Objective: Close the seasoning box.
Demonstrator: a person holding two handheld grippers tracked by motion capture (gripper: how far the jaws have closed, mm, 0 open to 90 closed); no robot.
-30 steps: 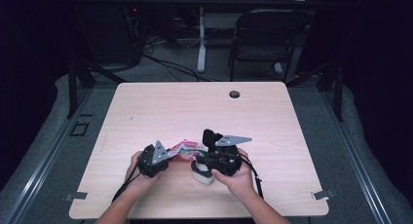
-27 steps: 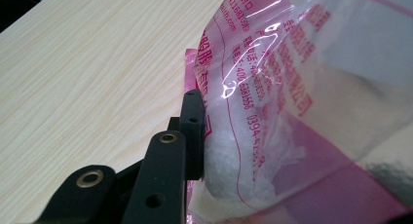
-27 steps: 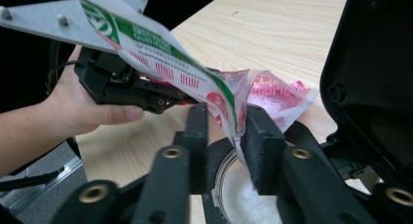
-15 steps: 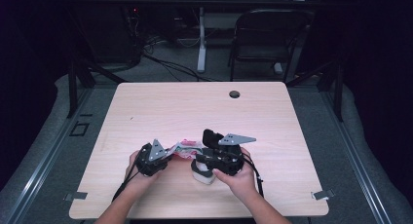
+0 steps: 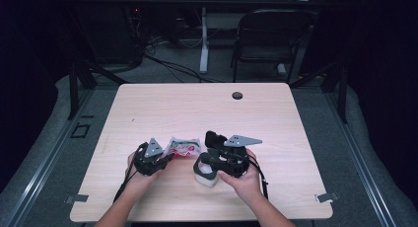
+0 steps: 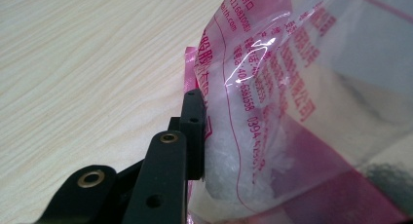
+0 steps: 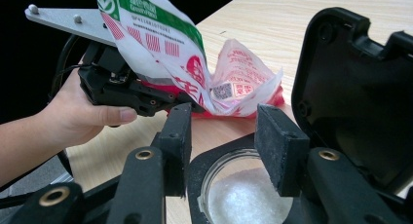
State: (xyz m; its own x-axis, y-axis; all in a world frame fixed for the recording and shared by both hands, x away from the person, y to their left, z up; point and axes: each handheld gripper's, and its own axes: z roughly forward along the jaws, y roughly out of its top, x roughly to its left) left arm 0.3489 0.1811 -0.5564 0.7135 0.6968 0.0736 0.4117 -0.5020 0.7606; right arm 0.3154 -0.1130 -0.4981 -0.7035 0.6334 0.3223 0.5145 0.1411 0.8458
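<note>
The bag (image 5: 183, 147) is held near the front edge of the counter (image 5: 276, 118), a little left of its middle, by the left gripper (image 5: 165, 158). In the left gripper view the jaws are closed on the bag's (image 6: 302, 107) thin plastic edge, and white grains are seen inside it. Just to the right of the bag stands a jar (image 5: 206, 173) with a black hinged lid (image 7: 355, 87) raised, and white grains are seen in the jar's (image 7: 243, 197) mouth. The right gripper (image 7: 224, 136) is placed just over this mouth; its jaws have just been opening and now stand apart with nothing between them.

Some risks can be judged from here. The plastic is slippery, so the bag could slide out of the left jaws if it is tilted quickly. If the bag's mouth is not brought over the jar, grains could be spilled on the counter. The jar is no longer gripped, so it could be pushed over, and the raised lid could fall shut.
</note>
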